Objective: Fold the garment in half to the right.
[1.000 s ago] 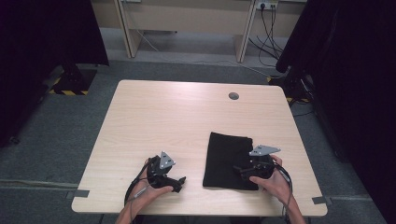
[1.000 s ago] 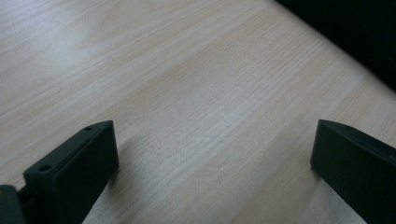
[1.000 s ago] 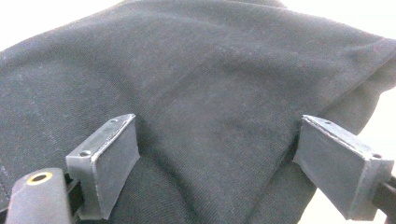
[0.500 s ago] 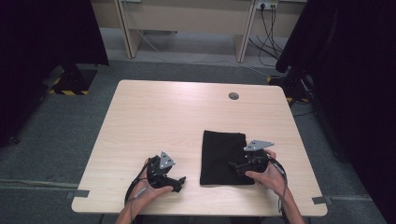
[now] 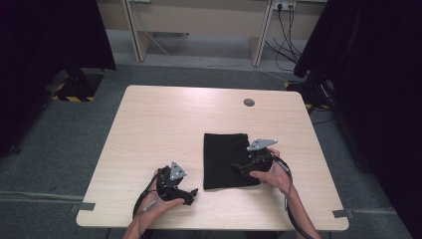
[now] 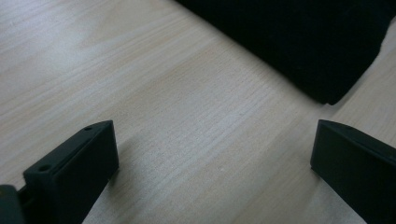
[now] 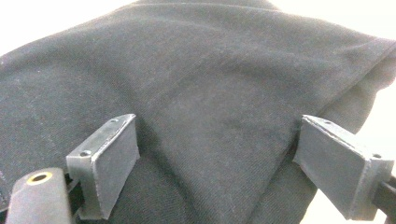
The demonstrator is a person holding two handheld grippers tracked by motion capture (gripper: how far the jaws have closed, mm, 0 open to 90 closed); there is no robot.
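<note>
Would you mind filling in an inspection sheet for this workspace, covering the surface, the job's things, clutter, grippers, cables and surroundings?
Surface: light wooden table with a round grommet hole near its far edge.
Job's things: folded black cloth lying flat on the near right part of the table.
Clutter: nothing seen.
Grippers: left gripper open over bare wood, beside the cloth's corner; right gripper open, jaws spread over the cloth near its right edge.
Cables: a black cable trails from the left gripper, another from the right; wall-socket cables hang behind the table.
Surroundings: grey carpet floor, dark curtains on both sides, tape marks at the table's near corners.
</note>
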